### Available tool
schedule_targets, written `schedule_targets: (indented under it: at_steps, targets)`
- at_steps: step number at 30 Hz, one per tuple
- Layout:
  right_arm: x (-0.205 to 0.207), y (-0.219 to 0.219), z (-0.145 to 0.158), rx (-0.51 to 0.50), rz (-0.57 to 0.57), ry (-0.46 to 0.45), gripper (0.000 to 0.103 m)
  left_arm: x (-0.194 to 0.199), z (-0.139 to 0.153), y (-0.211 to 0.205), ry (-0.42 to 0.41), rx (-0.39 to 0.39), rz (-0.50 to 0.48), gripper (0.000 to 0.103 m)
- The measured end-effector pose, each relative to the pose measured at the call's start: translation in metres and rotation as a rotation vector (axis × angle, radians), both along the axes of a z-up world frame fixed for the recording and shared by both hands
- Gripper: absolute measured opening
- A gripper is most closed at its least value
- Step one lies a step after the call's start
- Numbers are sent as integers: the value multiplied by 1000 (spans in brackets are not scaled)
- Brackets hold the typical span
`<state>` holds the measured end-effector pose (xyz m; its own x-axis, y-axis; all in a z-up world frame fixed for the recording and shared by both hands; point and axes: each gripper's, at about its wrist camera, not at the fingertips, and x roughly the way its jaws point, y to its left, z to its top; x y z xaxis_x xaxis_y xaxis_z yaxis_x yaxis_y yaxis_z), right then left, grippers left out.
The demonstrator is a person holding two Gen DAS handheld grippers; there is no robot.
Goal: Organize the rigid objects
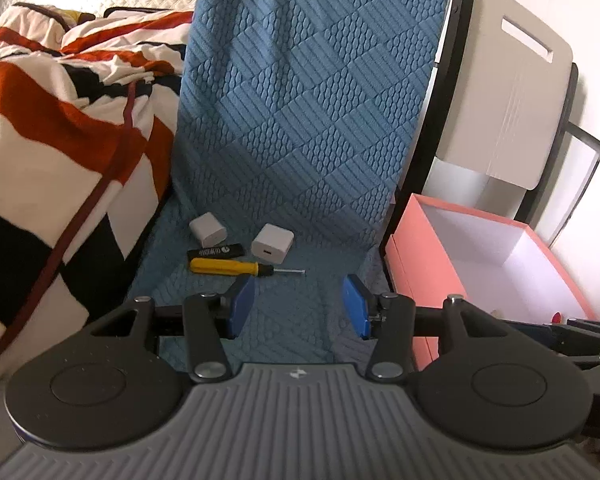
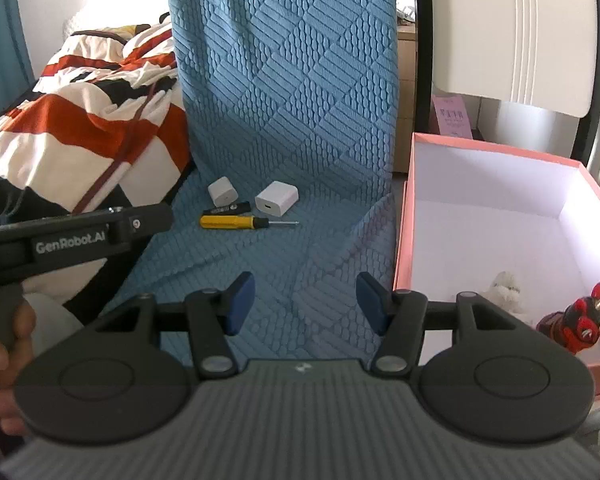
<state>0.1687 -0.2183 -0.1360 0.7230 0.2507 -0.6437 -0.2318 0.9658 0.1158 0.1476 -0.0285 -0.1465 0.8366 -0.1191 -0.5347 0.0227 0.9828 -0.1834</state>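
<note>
On the blue textured mat (image 1: 292, 128) lie two white charger cubes (image 1: 208, 229) (image 1: 272, 242), a black stick-shaped device (image 1: 216, 251) and a yellow-handled screwdriver (image 1: 236, 267). They also show in the right wrist view: cubes (image 2: 222, 191) (image 2: 277, 199), black stick (image 2: 226, 209), screwdriver (image 2: 236, 222). My left gripper (image 1: 302, 306) is open and empty, just short of the screwdriver. My right gripper (image 2: 306, 304) is open and empty, further back over the mat. The pink box (image 2: 404, 216) holds a red figurine (image 2: 576, 322) and a white fluffy toy (image 2: 506, 286).
A striped red, white and black blanket (image 1: 60, 128) is piled left of the mat. The pink box (image 1: 420, 240) stands right of the mat, against a black frame (image 1: 432, 120) with a white panel (image 1: 508, 92). The left gripper's body (image 2: 80, 232) shows at left in the right wrist view.
</note>
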Motion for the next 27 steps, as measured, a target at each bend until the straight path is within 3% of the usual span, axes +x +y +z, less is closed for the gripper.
schedule_targets:
  at_steps: [5,8,11,14,27]
  targets:
    - [-3,3,-9,5,-5,9,59,-2,-10,6,1,-3,3,55]
    - [-2,5,-12,3,-16,6,59,1,-16,6,-8,41,19,55]
    - [0,6,-14,5,-33,3,59,10,-23,11,-2,22,15,55]
    - [1,8,-14,9,-45,-1,59,24,-31,13,7,56,14,55]
    - [45,30,-24,-23,5,-35,59,103,-52,38,54,16,-10,55]
